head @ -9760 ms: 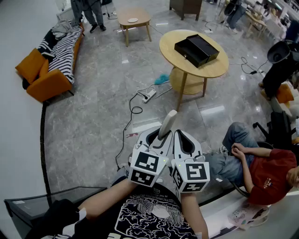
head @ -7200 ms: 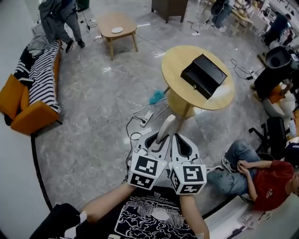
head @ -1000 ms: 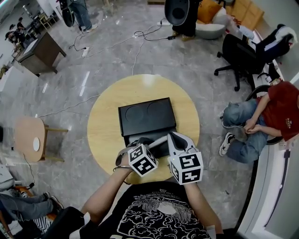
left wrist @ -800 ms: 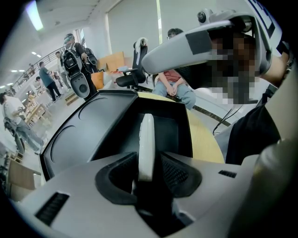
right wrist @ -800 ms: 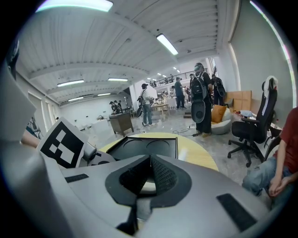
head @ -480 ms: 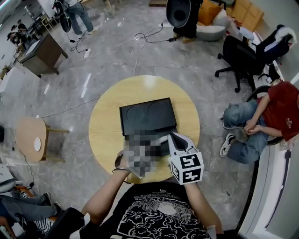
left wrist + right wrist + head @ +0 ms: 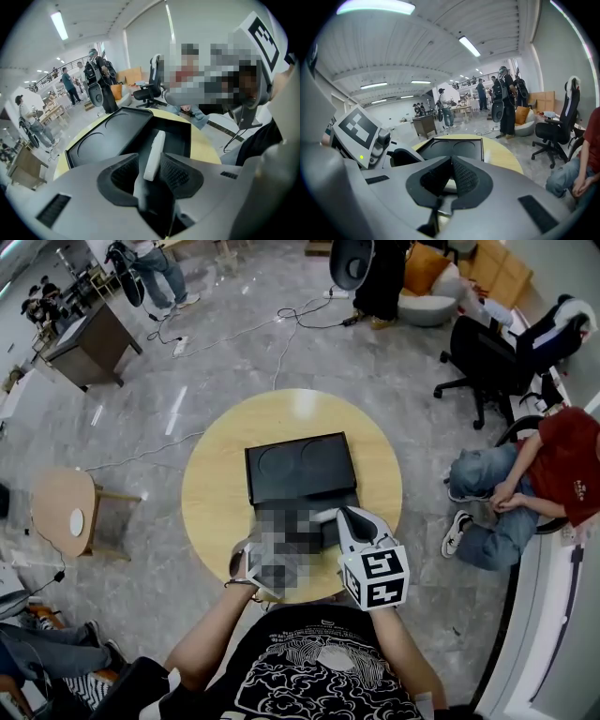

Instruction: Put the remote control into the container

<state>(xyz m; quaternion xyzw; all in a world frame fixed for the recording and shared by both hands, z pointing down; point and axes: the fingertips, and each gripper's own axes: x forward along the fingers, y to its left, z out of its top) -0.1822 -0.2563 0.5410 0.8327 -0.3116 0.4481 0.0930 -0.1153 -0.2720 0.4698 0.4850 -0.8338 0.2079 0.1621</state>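
Observation:
A black container (image 7: 300,470) lies on the round yellow table (image 7: 216,484) with its lid folded back flat. The white remote control (image 7: 153,152) sits between the jaws of my left gripper (image 7: 151,159), pointing into the container's deep compartment (image 7: 180,136). The jaws stand wide: a gap shows at the left pad and the remote leans on the right pad. A blur patch covers the left gripper in the head view. My right gripper (image 7: 339,514) hovers at the container's near right edge with its pads (image 7: 461,176) together and nothing between them.
A seated person in a red shirt (image 7: 562,465) is right of the table, with a black office chair (image 7: 497,352) behind. A small wooden side table (image 7: 70,512) stands at the left. Cables (image 7: 281,324) cross the floor beyond the table, near a dark cabinet (image 7: 89,338).
Several seconds ago I stood far from the table with the remote upright in the left gripper. Now both grippers are over the container. In the last second the scene barely shifted.

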